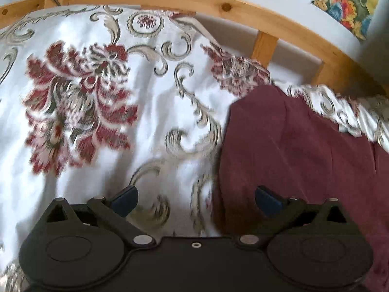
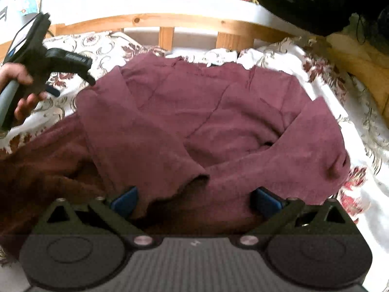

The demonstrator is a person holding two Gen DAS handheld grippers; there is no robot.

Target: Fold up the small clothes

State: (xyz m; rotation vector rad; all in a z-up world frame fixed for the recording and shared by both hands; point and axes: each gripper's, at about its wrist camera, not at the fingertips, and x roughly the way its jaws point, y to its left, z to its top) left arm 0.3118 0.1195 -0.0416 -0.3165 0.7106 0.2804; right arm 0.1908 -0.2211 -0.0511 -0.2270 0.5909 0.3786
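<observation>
A maroon long-sleeved top lies spread on the bed, both sleeves laid in across its body. One sleeve cuff ends just ahead of my right gripper, which hovers open and wide over the near part of the top; its blue pads press on nothing. In the left wrist view the top fills the right side. My left gripper is open over the top's left edge, one finger over the bedspread, the other over the maroon cloth. A hand holds that left gripper at the top's left shoulder.
A white bedspread with red flowers and grey scrolls covers the bed. A wooden slatted bed rail runs along the far side, with a white wall and colourful pictures behind. Dark cloth hangs at the upper right.
</observation>
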